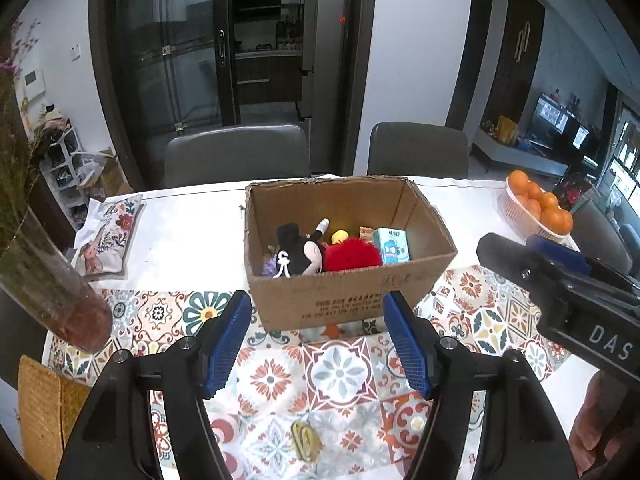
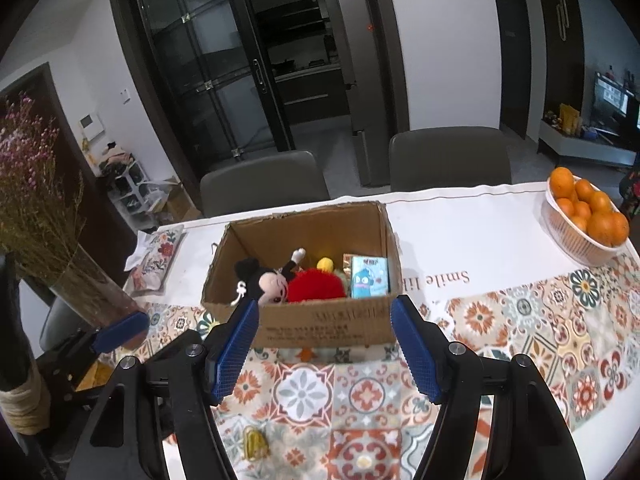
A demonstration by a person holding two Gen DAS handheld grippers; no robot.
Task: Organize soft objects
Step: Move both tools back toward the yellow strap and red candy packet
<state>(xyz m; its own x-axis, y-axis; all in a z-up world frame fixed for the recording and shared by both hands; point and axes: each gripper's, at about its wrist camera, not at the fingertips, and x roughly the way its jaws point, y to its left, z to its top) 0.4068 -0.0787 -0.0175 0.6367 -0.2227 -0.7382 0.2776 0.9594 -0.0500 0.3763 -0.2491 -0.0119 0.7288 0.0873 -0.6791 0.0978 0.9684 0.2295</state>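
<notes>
Both grippers, left (image 1: 318,340) and right (image 2: 324,350), hover with jaws wide and empty just before a cardboard box (image 1: 340,300) on the patterned tablecloth (image 1: 340,372). Inside the box lie a mouse plush (image 1: 300,254), a red fluffy toy (image 1: 352,254) and a small blue carton (image 1: 392,246).

At twelve o'clock you face dark glass doors (image 2: 224,92) between white walls (image 2: 448,40); two grey chairs (image 2: 264,180) stand beneath, screens (image 2: 610,98) glow at two o'clock.
</notes>
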